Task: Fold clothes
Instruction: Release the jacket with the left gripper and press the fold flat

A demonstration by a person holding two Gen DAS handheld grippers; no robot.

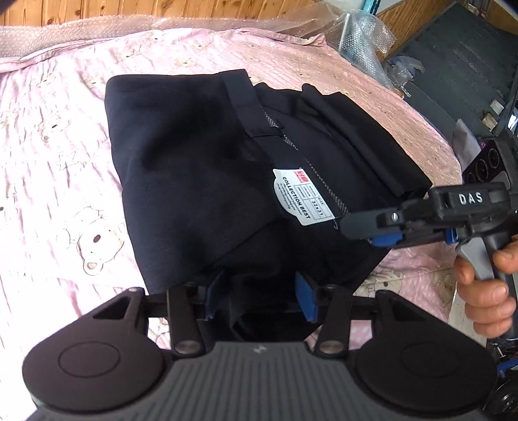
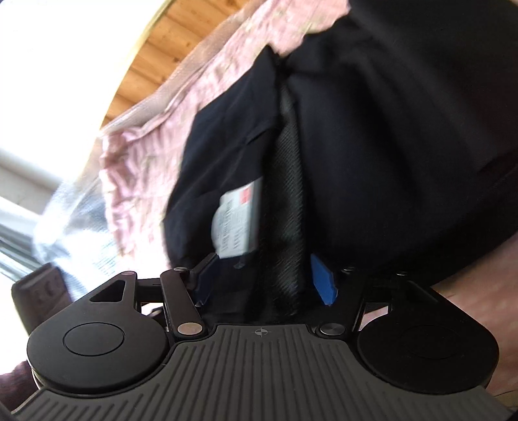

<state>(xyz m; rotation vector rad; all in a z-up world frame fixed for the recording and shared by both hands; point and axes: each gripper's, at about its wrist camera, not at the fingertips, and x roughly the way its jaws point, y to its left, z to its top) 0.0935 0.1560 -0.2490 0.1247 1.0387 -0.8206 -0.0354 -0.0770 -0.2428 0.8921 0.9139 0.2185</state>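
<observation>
Dark navy trousers (image 1: 200,168) lie folded on the pink bedsheet (image 1: 58,136), with a white size tag (image 1: 301,197) on the waistband lining. My left gripper (image 1: 259,298) sits low at the near edge of the pile. Its blue pads (image 1: 306,299) stand apart with a fold of the dark cloth lying loosely between them. My right gripper (image 1: 359,226) comes in from the right at the waistband corner, held by a hand (image 1: 482,285). In the right wrist view its jaws (image 2: 264,281) stand wide, with the trousers (image 2: 372,145) and the tag (image 2: 238,223) close in front; that picture is blurred.
The sheet is printed with bears and covers a bed with a wooden wall (image 1: 162,9) behind it. Bubble wrap (image 1: 362,35) and a dark staircase (image 1: 459,58) lie off the bed's right edge. A bright window (image 2: 48,81) fills the left of the right wrist view.
</observation>
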